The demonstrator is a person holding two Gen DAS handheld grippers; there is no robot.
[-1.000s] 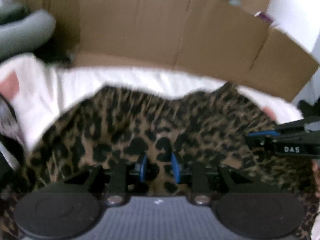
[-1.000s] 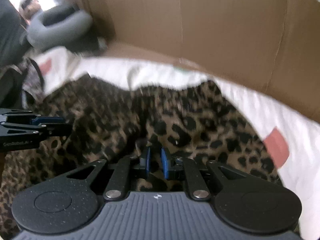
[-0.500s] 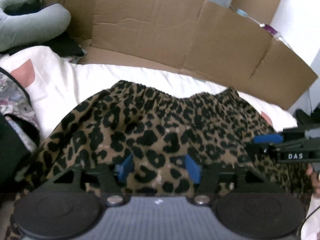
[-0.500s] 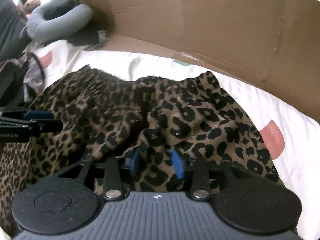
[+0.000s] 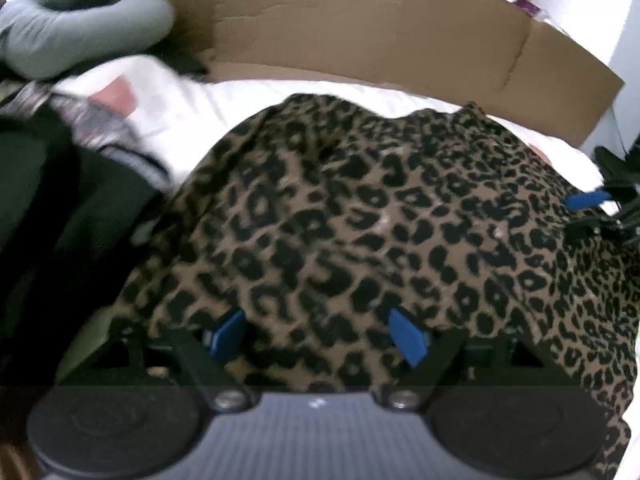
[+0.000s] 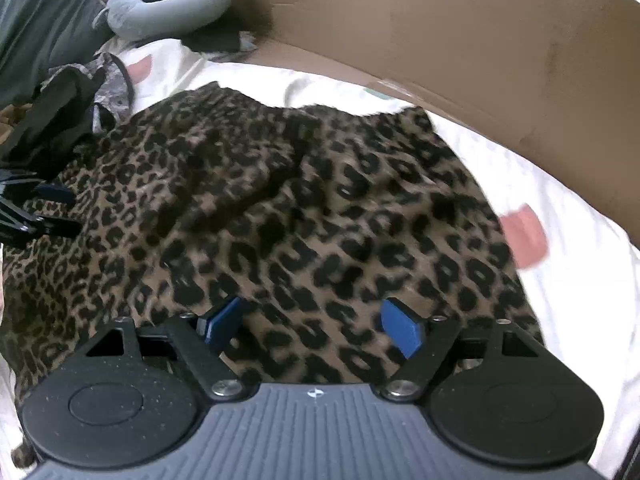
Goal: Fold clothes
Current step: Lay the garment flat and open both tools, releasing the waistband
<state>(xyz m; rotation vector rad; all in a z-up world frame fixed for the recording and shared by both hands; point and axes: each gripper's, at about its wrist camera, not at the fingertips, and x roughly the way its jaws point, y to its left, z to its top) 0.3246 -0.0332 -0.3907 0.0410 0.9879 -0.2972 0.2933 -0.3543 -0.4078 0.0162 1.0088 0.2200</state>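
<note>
Hovering open-jawed over leopard-print skirt (image 5: 360,216)

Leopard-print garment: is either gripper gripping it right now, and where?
Neither holds it. The left gripper and right gripper are both open, with the leopard-print garment lying loose between their fingers.

The leopard-print garment (image 6: 304,216) is soft, thin cloth, matt and rumpled into folds. Under it lies a smooth white cotton-looking sheet (image 6: 568,280). Behind stands plain brown cardboard (image 6: 460,32), dull and creased. The right gripper (image 6: 312,322) is matt black speckled plastic with glossy blue pads (image 6: 400,326) and shiny metal screws (image 6: 226,388); the grey neck pillow (image 6: 168,4) looks soft.
</note>
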